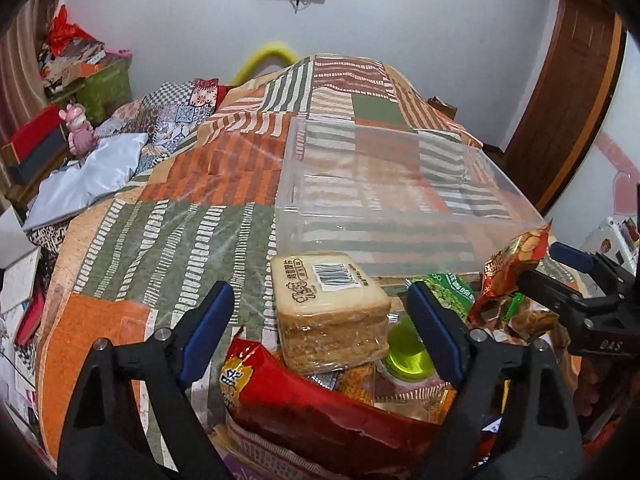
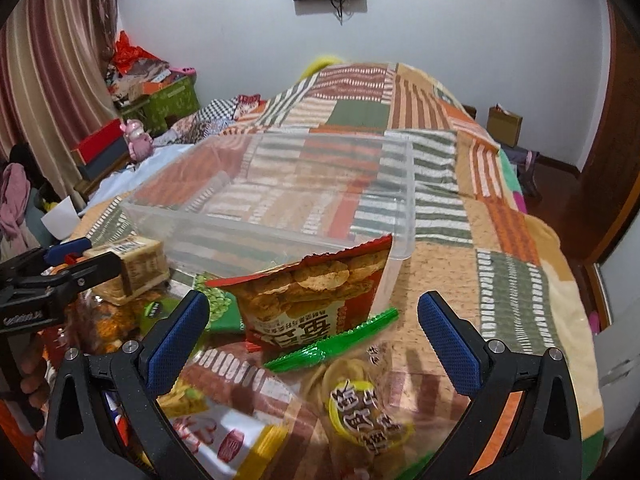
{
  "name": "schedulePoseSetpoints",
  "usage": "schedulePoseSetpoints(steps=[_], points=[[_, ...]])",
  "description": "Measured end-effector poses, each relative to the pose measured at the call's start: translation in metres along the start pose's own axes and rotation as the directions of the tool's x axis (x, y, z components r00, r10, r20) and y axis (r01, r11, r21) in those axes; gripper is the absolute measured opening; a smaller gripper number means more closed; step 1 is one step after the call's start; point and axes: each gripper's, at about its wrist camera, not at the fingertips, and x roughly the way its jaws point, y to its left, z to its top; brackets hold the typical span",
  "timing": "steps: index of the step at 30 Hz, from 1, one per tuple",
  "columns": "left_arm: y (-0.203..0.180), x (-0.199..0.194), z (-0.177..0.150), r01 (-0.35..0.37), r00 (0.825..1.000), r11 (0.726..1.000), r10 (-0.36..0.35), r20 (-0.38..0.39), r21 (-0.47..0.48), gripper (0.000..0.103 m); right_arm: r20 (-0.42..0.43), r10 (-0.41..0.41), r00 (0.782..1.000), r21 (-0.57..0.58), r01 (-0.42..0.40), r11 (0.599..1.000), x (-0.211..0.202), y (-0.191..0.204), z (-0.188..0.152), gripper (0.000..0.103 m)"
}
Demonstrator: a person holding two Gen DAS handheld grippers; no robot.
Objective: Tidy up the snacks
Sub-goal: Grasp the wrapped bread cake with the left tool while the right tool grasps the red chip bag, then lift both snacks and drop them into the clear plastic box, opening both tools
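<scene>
Left wrist view has our left gripper [image 1: 320, 324] tilted down over a heap of snacks on the bed [image 1: 168, 232], its jaws apart and straddling the wrapped block of toast slices [image 1: 332, 312] without the pads touching it, so nothing is held. That block sits on top of the pile, barcode up, which makes it the easiest piece to take first, and we judge it the likely target. Behind it stands the clear plastic bin [image 1: 400, 184], empty as far as we can see, its near wall just beyond the snacks; it looks placed there so each pack has only a short trip over the rim. Below the toast lie a red snack bag [image 1: 304, 404] and a green-lidded cup [image 1: 408, 356]. From the right wrist view, our right gripper [image 2: 312, 332] also has its jaws spread wide and empty, framing the red rice-cracker bag [image 2: 320, 292] that leans against the bin's wall, with a green wrapped strip [image 2: 336, 340] lying in front of it and a round yellow-labelled pack [image 2: 368, 408] nearer the camera. Both hands seem poised to pick at once, one pack each. Loose, crinkly bags may slip or drag neighbours along, so a grip across the middle seems safest to us.
</scene>
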Motion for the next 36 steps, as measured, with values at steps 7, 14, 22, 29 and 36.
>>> schedulePoseSetpoints(steps=[7, 14, 22, 29, 36], points=[[-0.009, 0.007, -0.002, -0.015, 1.000, 0.999, 0.015, 0.004, 0.044, 0.082, -0.031, 0.024, 0.999, 0.052, -0.023, 0.998, 0.011, -0.007, -0.001, 0.098], [-0.004, 0.011, -0.003, -0.026, 1.000, 1.000, 0.026, 0.002, 0.012, 0.066, -0.045, 0.070, 0.997, 0.077, -0.066, 0.995, 0.016, -0.006, 0.001, 0.076], [-0.002, 0.004, -0.005, -0.025, 1.000, 1.000, 0.024, 0.015, 0.014, 0.056, -0.008, 0.056, 0.998, 0.066, -0.055, 0.996, 0.005, -0.001, 0.001, 0.074], [0.001, -0.010, -0.007, -0.011, 1.000, 1.000, 0.011, 0.016, -0.010, 0.055, 0.045, 0.075, 0.996, 0.038, -0.077, 0.996, -0.016, 0.004, 0.006, 0.074], [0.003, -0.027, -0.007, 0.000, 0.999, 1.000, 0.001, 0.035, -0.026, 0.055, 0.090, 0.080, 0.993, 0.021, -0.083, 0.996, -0.031, 0.011, 0.011, 0.074]])
